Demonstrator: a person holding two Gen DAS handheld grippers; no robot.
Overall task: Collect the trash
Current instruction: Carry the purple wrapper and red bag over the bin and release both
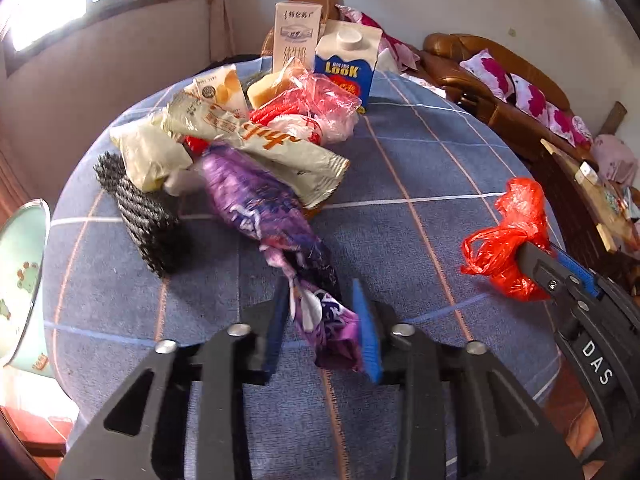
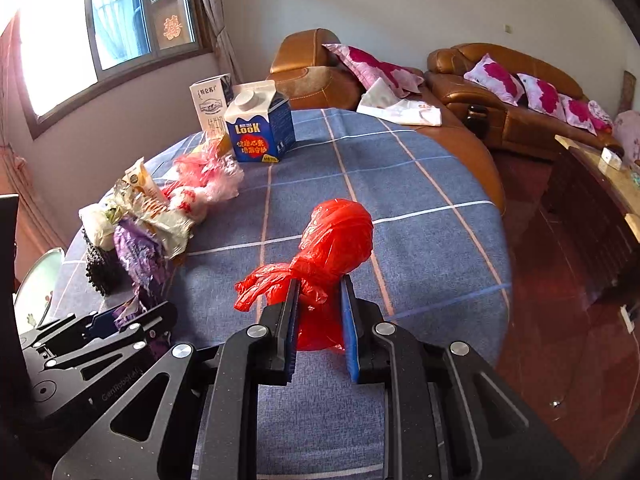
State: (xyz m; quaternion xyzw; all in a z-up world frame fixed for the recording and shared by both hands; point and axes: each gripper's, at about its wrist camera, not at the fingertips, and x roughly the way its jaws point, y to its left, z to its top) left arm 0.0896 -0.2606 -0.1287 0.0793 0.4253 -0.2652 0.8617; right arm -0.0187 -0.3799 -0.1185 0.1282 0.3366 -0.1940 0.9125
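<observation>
A long purple wrapper [image 1: 260,204] lies from the trash pile toward me, and my left gripper [image 1: 320,312] is shut on its near end. The pile sits in a black mesh basket [image 1: 140,220] with a cream wrapper [image 1: 256,140] and clear bags on top. At the right edge of the left wrist view, my right gripper [image 1: 532,264] holds a red plastic bag [image 1: 508,240]. In the right wrist view my right gripper [image 2: 320,312] is shut on the red plastic bag [image 2: 336,240] above the cloth. My left gripper [image 2: 116,320] shows at lower left with the purple wrapper [image 2: 138,252].
A blue-checked cloth [image 2: 400,184] covers the round table. A blue LOOK carton [image 2: 260,128] and a white carton [image 2: 210,98] stand at the far edge. A green-patterned dish [image 1: 20,272] is off the table's left. Brown sofas [image 2: 500,92] and a dark cabinet [image 2: 592,208] stand beyond.
</observation>
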